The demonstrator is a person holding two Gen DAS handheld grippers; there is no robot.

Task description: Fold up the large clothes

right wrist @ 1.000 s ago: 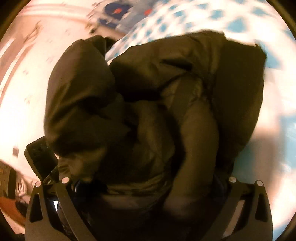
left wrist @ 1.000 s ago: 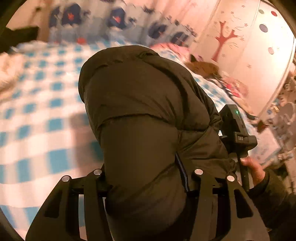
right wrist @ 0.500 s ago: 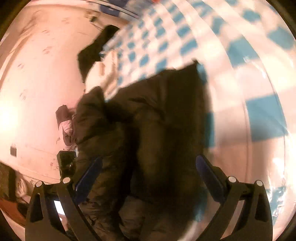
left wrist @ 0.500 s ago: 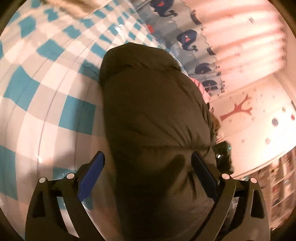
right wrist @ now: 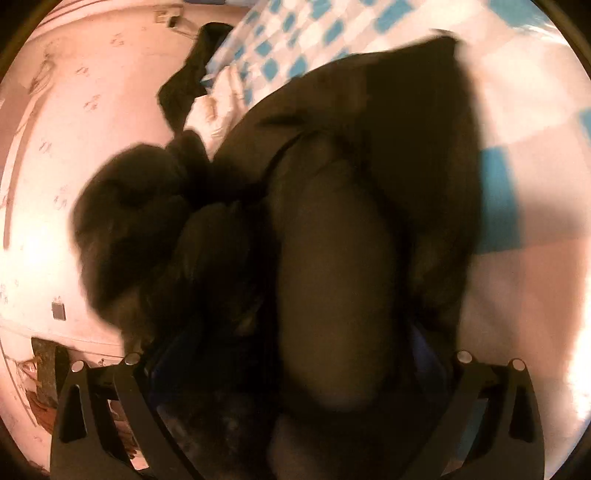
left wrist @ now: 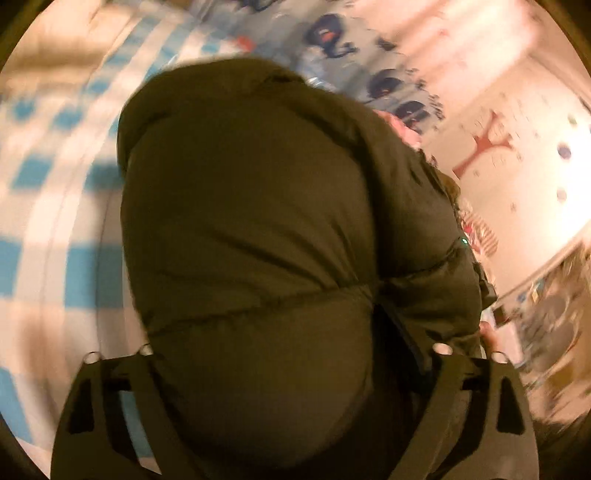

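A dark olive puffer jacket (left wrist: 258,203) lies bunched on the blue-and-white checked bed sheet (left wrist: 55,258). My left gripper (left wrist: 291,332) is pushed in against its near end. Its jaws stand wide and are closing, and the padded cloth bulges between them and hides the pads. In the right wrist view the jacket (right wrist: 369,147) shows a rolled sleeve and a furry hood (right wrist: 129,221) at the left. My right gripper (right wrist: 295,350) also stands wide, with the sleeve roll filling the gap. The right tool (left wrist: 480,280) and the hand holding it (left wrist: 489,336) peek out beyond the jacket.
A black garment (right wrist: 188,85) and a cream cloth (right wrist: 218,107) lie at the far end of the bed. Whale-print fabric (left wrist: 332,33) hangs behind the bed, and a wall with a red tree decal (left wrist: 487,147) stands to the right. Cluttered shelves (left wrist: 546,314) are beside the bed.
A second ago my left gripper was shut on the jacket; it let go and spread wide. Both grippers have since pushed in, and the jacket now covers the blue pads that showed before.
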